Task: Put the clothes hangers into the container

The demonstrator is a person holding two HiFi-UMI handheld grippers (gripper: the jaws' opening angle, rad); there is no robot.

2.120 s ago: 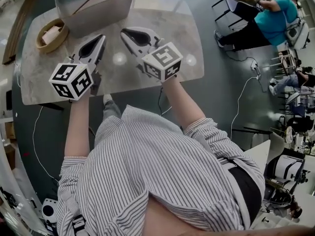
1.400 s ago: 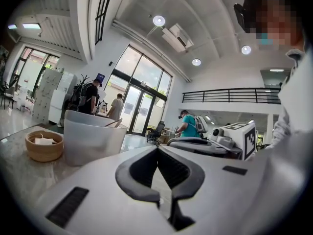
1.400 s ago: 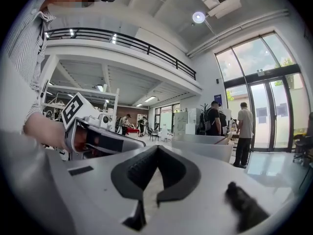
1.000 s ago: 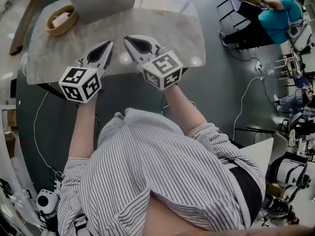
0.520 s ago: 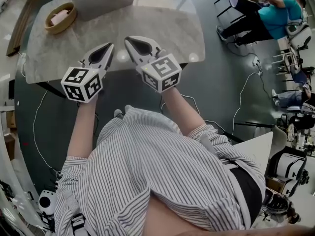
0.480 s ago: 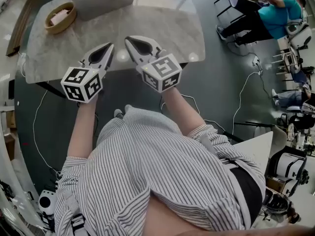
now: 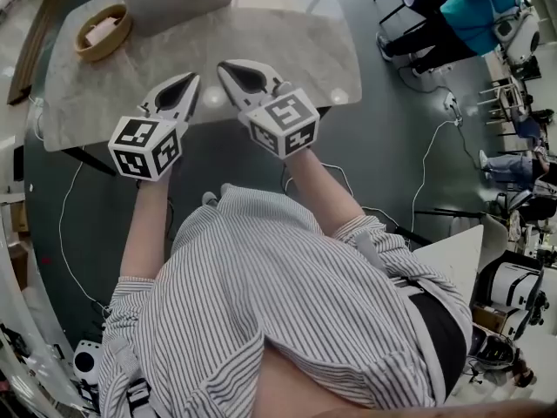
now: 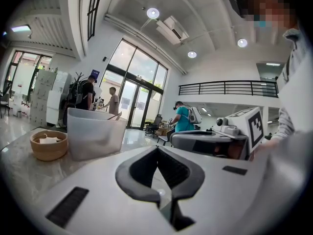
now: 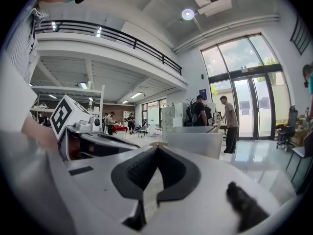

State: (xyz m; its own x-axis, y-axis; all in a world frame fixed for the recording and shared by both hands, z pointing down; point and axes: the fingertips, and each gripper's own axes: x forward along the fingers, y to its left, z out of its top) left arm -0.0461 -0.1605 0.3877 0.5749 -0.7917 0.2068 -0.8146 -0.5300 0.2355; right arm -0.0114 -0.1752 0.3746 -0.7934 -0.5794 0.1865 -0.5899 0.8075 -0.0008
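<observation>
Up top, translucent rect. container (image 7: 174, 11), round tan bowl (image 7: 91, 52) on mottled tabletop (image 7: 287, 46).

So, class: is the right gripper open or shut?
Shut: the right gripper shows its two jaw tips meeting in its own view, with nothing held between them.

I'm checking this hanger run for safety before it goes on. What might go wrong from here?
1. The left claw and right claw hang shut and empty, close side by side over the near part of the table; they may knock together when they move.
2. The container stands at the table's far side; a shove from a shut claw might slide it off.
</observation>
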